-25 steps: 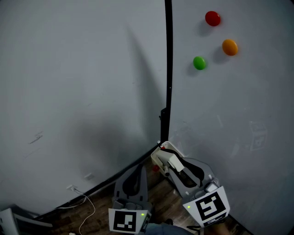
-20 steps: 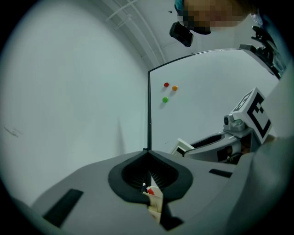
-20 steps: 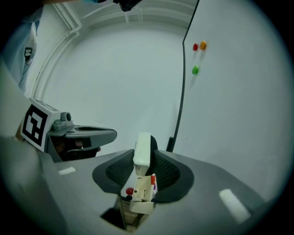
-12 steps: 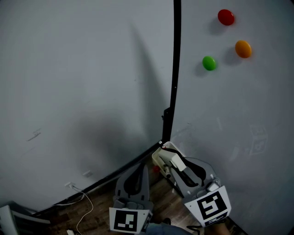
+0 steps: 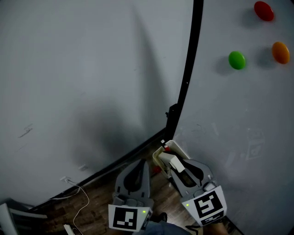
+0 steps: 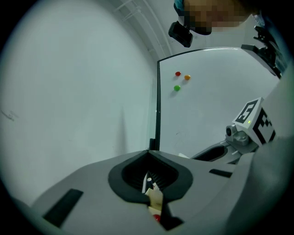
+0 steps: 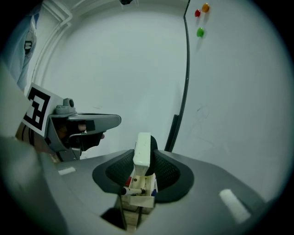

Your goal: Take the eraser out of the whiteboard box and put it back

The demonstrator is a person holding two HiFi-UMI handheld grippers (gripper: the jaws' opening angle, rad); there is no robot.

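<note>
- While it stands on edge just above the box (image 7: 138,200), the eraser (image 7: 143,149) is pinched between the pads of the right claw (image 7: 143,161).
- The box, with a marker (image 7: 131,187) lying in it, sits at the lower left corner of the whiteboard (image 5: 239,124).
- The left claw (image 6: 149,176) hovers just left of the box, its jaws drawn together on nothing.
- Red (image 5: 263,10), green (image 5: 237,60) and orange (image 5: 280,52) magnets sit high on the whiteboard.
</note>
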